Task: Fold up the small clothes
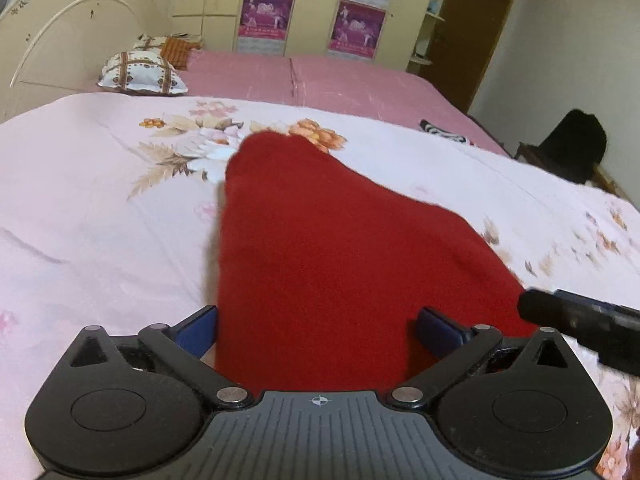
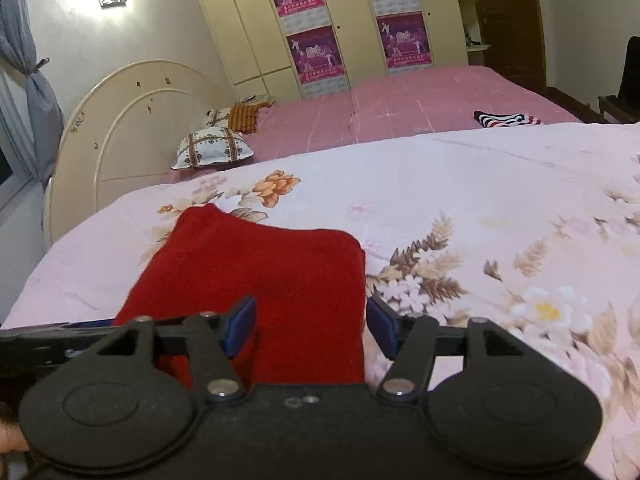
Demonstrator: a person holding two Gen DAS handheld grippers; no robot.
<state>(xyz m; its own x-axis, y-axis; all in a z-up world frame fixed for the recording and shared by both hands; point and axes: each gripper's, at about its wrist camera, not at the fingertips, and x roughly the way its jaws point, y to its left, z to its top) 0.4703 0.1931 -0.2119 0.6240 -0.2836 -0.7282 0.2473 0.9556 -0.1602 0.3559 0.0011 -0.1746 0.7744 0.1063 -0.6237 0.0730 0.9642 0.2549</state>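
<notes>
Both our left gripper (image 1: pixel 316 326) and right gripper (image 2: pixel 310 326) fingers gape, holding nothing; the red garment (image 1: pixel 320 240) between them could unfold if snagged.

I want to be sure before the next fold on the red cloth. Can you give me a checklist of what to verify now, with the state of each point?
1. Left gripper released: ok, its jaws stand wide, pads clear of the red cloth.
2. Right gripper released: ok, jaws apart, not pinching the cloth.
3. Cloth lies flat on the floral bedcover: ok, no raised bunching visible.
4. Edges aligned: cannot tell, the near edge is hidden under both grippers.
5. Space around the cloth free: ok, the striped garment lies far off.
6. Fold finished: cannot tell.
</notes>
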